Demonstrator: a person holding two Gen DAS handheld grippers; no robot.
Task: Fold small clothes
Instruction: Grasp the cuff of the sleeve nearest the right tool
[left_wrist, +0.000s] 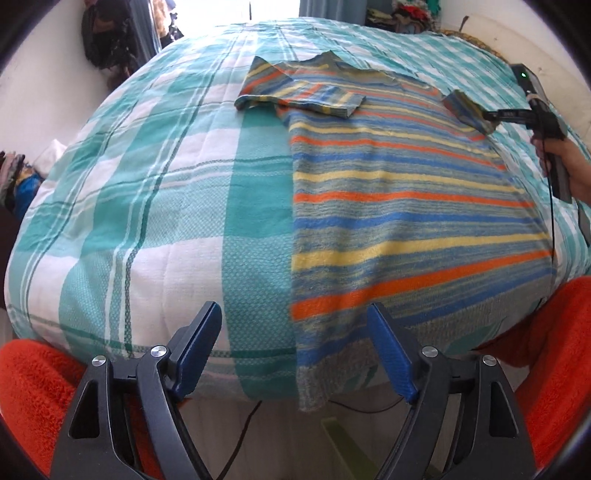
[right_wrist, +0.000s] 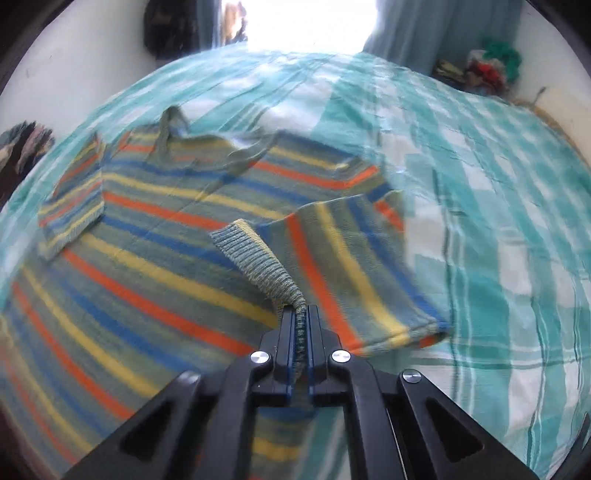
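Striped sweater (right_wrist: 155, 236), blue, orange, yellow and grey-green bands, spread flat across left and centre of frame on teal-and-white checked bedspread (right_wrist: 480, 229); one sleeve folded over body at upper left; ribbed cuff (right_wrist: 258, 258) of other sleeve lifted at centre, pinched between closed fingers of right gripper (right_wrist: 300, 325), lower centre; picture motion-blurred

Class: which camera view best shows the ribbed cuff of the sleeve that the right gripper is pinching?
The right wrist view: the ribbed cuff fills the centre, clamped in the right gripper. The left wrist view shows that sleeve only small, at the far right edge.
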